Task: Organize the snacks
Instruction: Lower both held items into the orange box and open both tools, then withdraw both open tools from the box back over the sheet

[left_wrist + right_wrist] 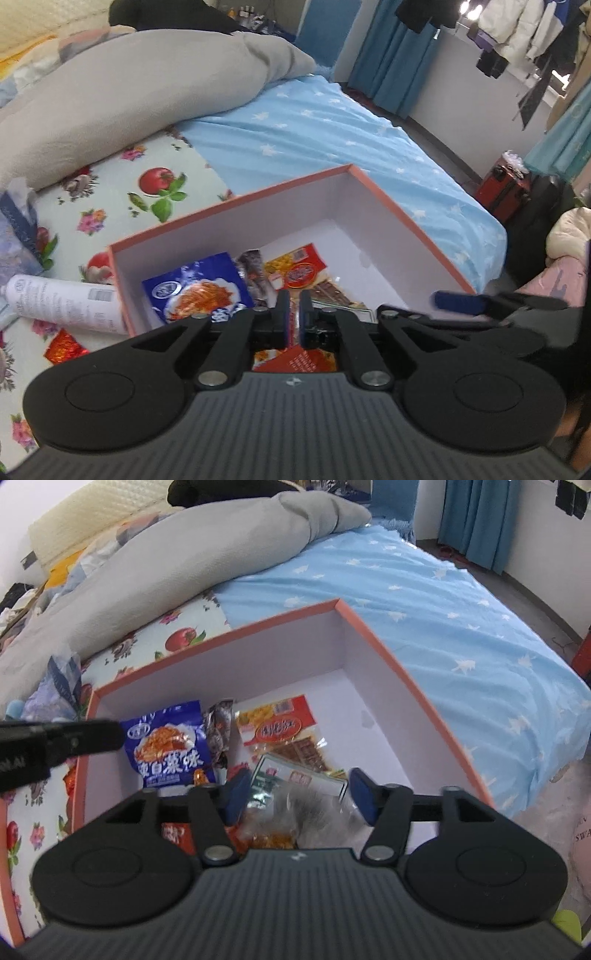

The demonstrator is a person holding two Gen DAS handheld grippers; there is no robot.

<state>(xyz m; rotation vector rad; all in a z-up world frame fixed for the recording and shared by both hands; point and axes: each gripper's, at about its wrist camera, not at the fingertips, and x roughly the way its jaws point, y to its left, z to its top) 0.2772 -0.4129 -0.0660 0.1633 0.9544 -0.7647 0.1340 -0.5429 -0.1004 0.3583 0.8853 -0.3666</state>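
I have both grippers over the orange-rimmed white cardboard box (373,635) sitting on the bed. My left gripper (293,314) has its fingers nearly pressed together on a thin red-and-orange snack packet (295,360), whose lower edge shows beneath them. My right gripper (297,794) has its fingers spread wide, hovering over a clear crinkly bag (295,812) that lies in the box's near end; nothing is held there.

Already inside the box lie a blue pickle pouch (166,742), a dark foil wrapper (218,734) and a red-and-yellow tofu packet (277,727). The far half of the box floor is bare.

To do this well, I judge I should carry the left packet forward past the pile and let go low, so it lands flat on the bare floor. One small red foil sachet (64,347) waits outside beside a white cylindrical bottle (62,304).
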